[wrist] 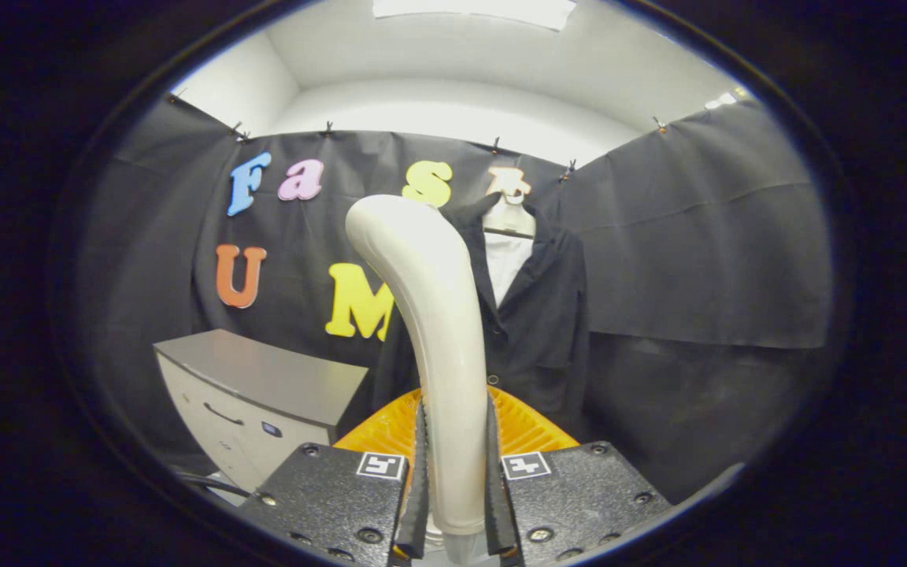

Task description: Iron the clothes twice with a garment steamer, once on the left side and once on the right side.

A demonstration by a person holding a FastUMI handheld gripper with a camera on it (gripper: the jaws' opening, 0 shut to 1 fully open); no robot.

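**Steamer handle clamped, jacket hanging ahead**

The gripper (455, 480) pinches the glossy cream-white plastic garment steamer (430, 315) by the lower part of its handle: both fingers press against the handle's two sides, one on each flank, with no gap showing between pad and plastic. From that grip the steamer rises upright between the fingers, then curves over toward the left at its rounded top.

Beyond the steamer, and partly hidden by it, a dark, collared button-front jacket (536, 315) hangs against the black cloth wall (697, 236) of the booth. A white garment (507, 264) shows in the open neck of the jacket, and a pale hanger (510, 206) holds them at the top. The steamer's curved head stands just to the left of the jacket's collar; whether it touches the fabric cannot be told.

An orange ribbed plastic piece (528, 425) lies just behind the fingers, showing on both sides of the steamer's handle. To the left of it and further back stands a grey metal drawer cabinet (253, 394) with a curved pull on its front, set close to the cloth wall. A dark cable (209, 482) runs along below the cabinet. Above the cloth, a white wall and ceiling (453, 71) are visible.
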